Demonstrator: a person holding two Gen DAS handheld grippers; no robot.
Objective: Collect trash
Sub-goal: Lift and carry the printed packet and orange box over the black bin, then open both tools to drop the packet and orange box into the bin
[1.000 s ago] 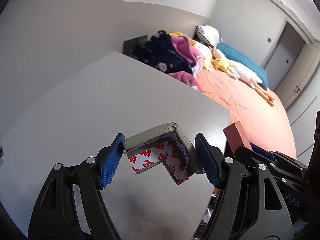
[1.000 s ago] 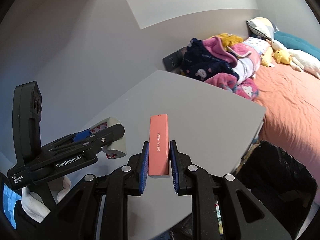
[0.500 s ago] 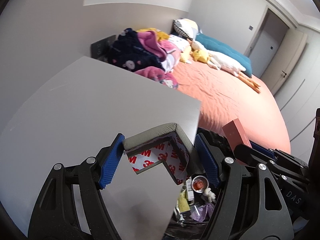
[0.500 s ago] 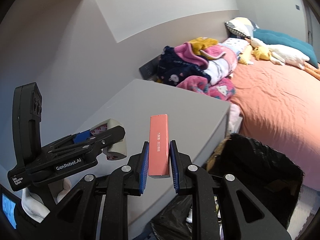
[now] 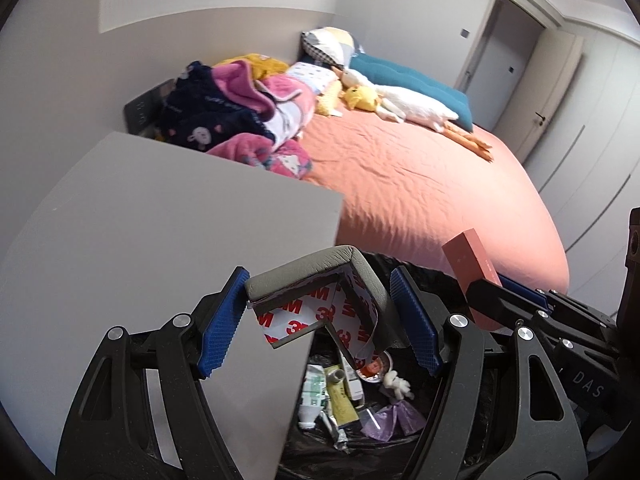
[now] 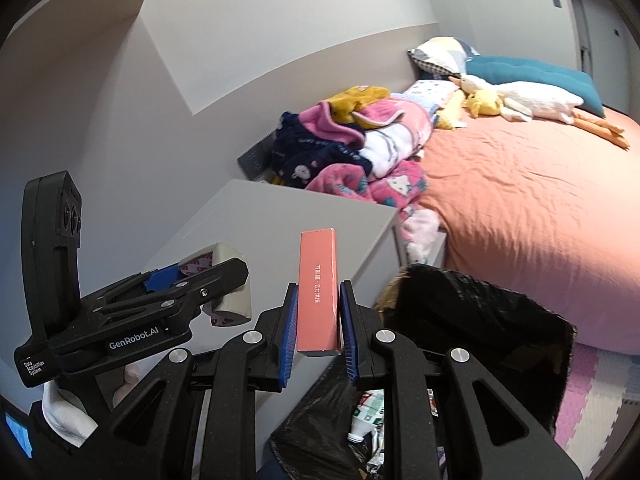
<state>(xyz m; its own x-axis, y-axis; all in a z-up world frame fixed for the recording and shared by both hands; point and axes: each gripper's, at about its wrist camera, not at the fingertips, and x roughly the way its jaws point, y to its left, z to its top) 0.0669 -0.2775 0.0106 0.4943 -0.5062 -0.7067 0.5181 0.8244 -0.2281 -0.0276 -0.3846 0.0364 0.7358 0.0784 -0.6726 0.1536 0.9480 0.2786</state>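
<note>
Since a second ago both grippers have swung off the grey worktop (image 5: 160, 240) toward its edge, so the black trash bag (image 6: 480, 320) now lies open below the jaws. The bed (image 5: 420, 184) with its orange sheet spreads beyond and to the right of both pairs of jaws, with a heap of pink and navy clothes (image 5: 236, 116) and a white plush goose (image 5: 412, 106) far ahead. The trash bag gapes directly beneath the left gripper (image 5: 320, 320) and just below and right of the right gripper (image 6: 318, 332); inside it lie a crushed bottle (image 5: 314, 394), tubes and a purple wrapper (image 5: 394, 420).

The right gripper's jaws are narrow, pinched on a slim salmon-pink box (image 6: 318, 292) that stands upright between them, its top clear above the pads. The left gripper's jaws stand wide, clamped on the outer faces of a grey foam corner guard (image 5: 320, 300), whose red-printed backing paper faces the camera. The guard hangs partly over the worktop's edge and partly over the bag.
</note>
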